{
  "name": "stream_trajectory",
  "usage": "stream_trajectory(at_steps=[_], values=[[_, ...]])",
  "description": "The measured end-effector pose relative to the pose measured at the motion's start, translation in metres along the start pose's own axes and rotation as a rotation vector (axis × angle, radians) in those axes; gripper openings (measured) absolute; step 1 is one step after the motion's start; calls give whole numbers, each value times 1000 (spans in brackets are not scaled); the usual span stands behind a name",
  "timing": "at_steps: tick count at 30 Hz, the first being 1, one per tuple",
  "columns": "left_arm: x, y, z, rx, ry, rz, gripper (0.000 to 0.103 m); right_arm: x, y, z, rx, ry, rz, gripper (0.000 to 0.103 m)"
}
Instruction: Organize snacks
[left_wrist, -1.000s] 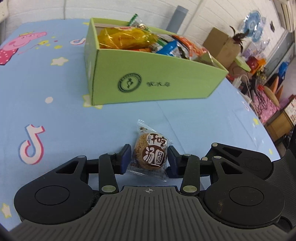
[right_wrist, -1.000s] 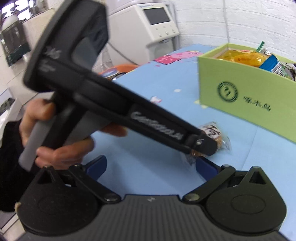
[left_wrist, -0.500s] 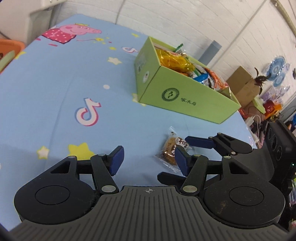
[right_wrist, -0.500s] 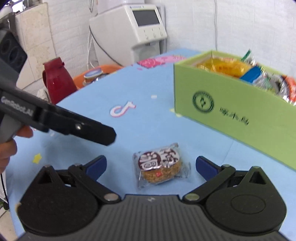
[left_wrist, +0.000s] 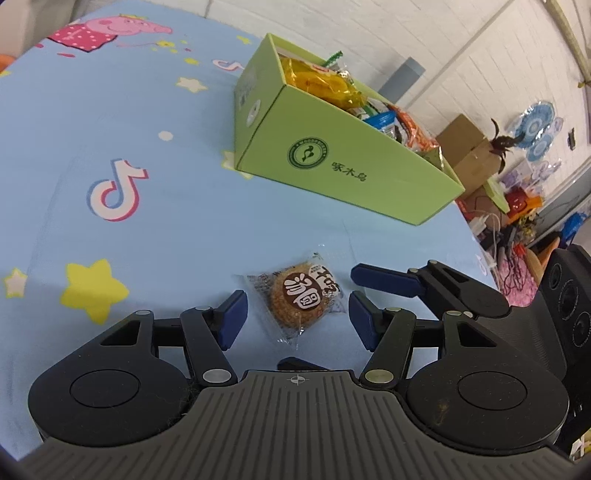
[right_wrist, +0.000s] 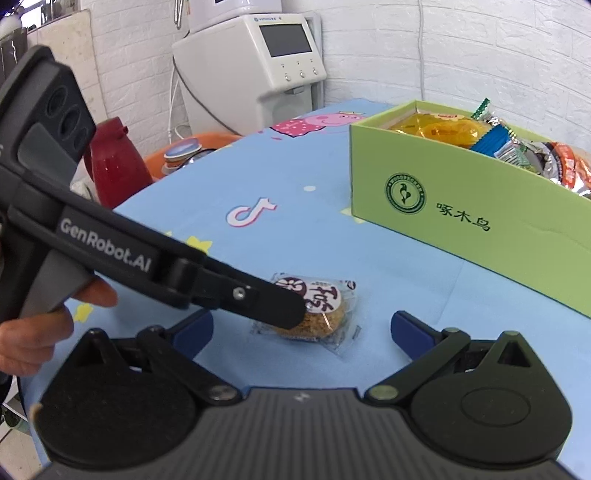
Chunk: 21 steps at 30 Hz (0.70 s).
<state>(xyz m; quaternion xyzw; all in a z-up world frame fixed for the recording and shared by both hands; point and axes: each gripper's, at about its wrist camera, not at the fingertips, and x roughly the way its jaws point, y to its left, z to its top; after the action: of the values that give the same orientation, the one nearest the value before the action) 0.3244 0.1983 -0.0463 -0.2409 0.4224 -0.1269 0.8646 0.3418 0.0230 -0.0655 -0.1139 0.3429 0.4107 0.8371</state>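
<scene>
A round brown cake in a clear wrapper (left_wrist: 301, 299) lies flat on the blue tablecloth. My left gripper (left_wrist: 297, 318) stands open around it, with a gap between each blue pad and the wrapper. From the other side, my right gripper (right_wrist: 303, 330) is wide open around the same cake (right_wrist: 314, 314). One of its fingers (left_wrist: 384, 282) shows on the right of the left wrist view. A left finger (right_wrist: 273, 306) crosses over the cake's near left part. Beyond the cake stands a green box (left_wrist: 351, 173) with several snack packets in it.
The green box (right_wrist: 480, 221) is open-topped. A red jug (right_wrist: 114, 166), an orange basin (right_wrist: 192, 147) and a white machine (right_wrist: 258, 66) stand past the table's edge. Cardboard boxes (left_wrist: 469, 147) and floor clutter lie beyond the other edge. A hand (right_wrist: 33, 332) holds the left gripper.
The left gripper's jaws, close around the cake a second ago, have spread. It swung aside with a roll and has come back, so the cake lies between its open fingers again.
</scene>
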Motion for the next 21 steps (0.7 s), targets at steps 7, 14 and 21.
stream_trajectory(at_steps=[7,14,21], values=[[7,-6,2,13,3,5,13,6,3,0,-13,13,-47,67],[-10,-38,47,57,-59,-66,14,-29,-10,31,-19,-96,-108,68],[0,-73,133,152,-169,-17,17,-31,-59,112,-39,-184,-155,70]])
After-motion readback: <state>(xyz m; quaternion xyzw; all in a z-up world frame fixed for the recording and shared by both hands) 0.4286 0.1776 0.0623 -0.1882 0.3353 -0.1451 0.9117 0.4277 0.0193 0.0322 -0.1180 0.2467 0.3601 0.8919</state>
